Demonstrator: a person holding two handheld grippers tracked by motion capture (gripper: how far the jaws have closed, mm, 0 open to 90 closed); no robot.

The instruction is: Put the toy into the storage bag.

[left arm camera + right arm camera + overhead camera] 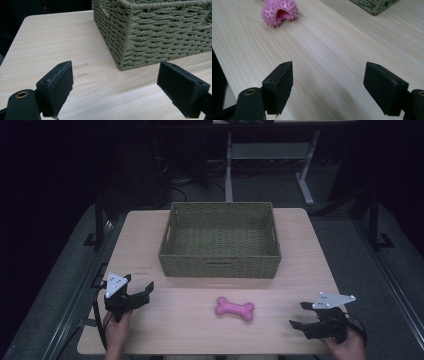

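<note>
**A:** Where's your target? The pink spiky bone toy (235, 308) lies flat on the table (300, 270), between your two grippers and at about six o'clock from the woven basket (220, 265), apart from it.

**B:** How will it handle?

**A:** Likely light and rubbery, with soft nubs that give. Pinch the narrow waist, not the knobbed ends; they'd probably squirm out.

**B:** And your hands?

**A:** Your right gripper (301, 315) rests low at the toy's three o'clock, jaws spread and empty, aimed toward it. Your left gripper (141, 290) sits at its nine o'clock, jaws also wide apart, nothing between them, pointing at the basket's near corner.
</note>
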